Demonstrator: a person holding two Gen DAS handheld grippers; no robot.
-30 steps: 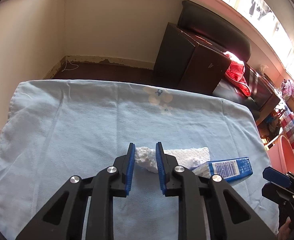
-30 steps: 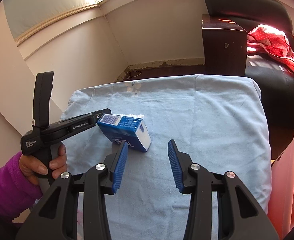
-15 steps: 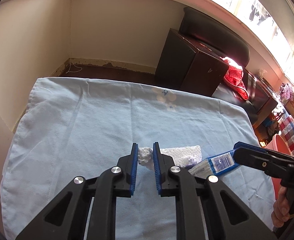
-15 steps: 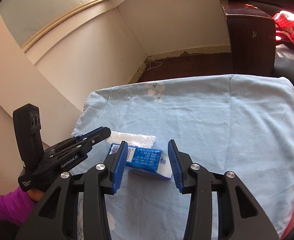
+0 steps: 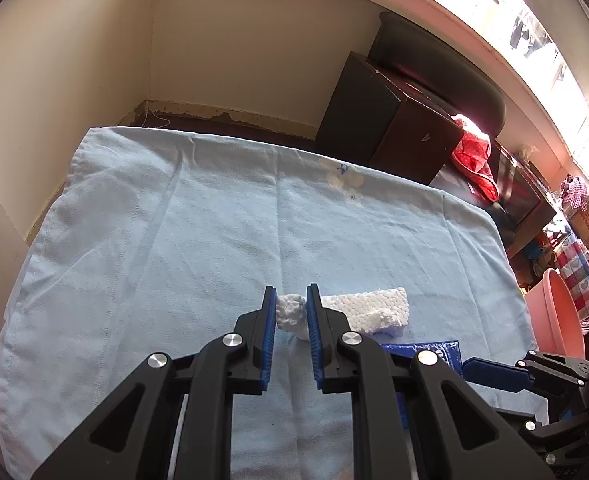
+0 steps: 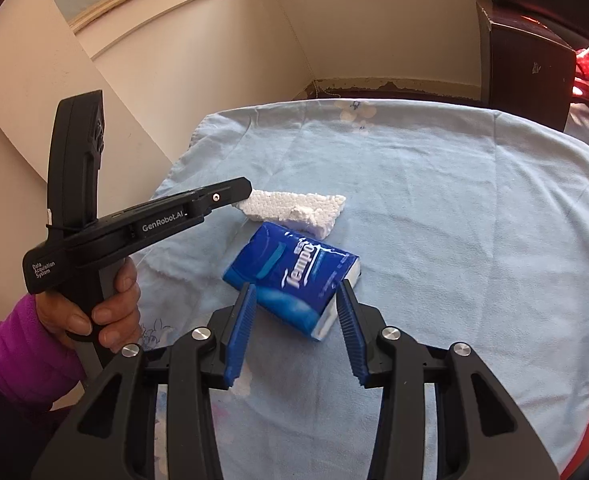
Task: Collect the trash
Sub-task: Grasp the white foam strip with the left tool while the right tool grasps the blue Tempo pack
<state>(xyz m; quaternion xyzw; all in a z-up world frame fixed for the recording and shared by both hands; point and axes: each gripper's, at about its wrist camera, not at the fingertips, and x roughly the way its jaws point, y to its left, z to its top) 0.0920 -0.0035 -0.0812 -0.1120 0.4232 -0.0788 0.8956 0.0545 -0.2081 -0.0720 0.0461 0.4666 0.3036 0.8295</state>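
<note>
So the worktop is covered in a soft, slightly creased pale blue cloth with a faint flower print near the far edge. Two bits of trash sit on it close to the near side. One is a flat, crumbly slab of white styrofoam, all beady and rough at the edges. The left tool has just been closing, and its ribbed blue pads are now clamped on the ragged left end of that foam, which bulges out between them. From the right wrist view you see the same left tool from the side, matte black plastic, held by a hand in a fuzzy purple sleeve.

Just in front of the foam, touching or nearly so, is a glossy blue tissue pack with white lettering, a soft rectangular pillow shape lying at an angle. The right tool has its pads either side of the pack's near end, but I can't tell whether they're actually pressing on it.

There's a pinkish plastic tub off the right edge of the worktop.
</note>
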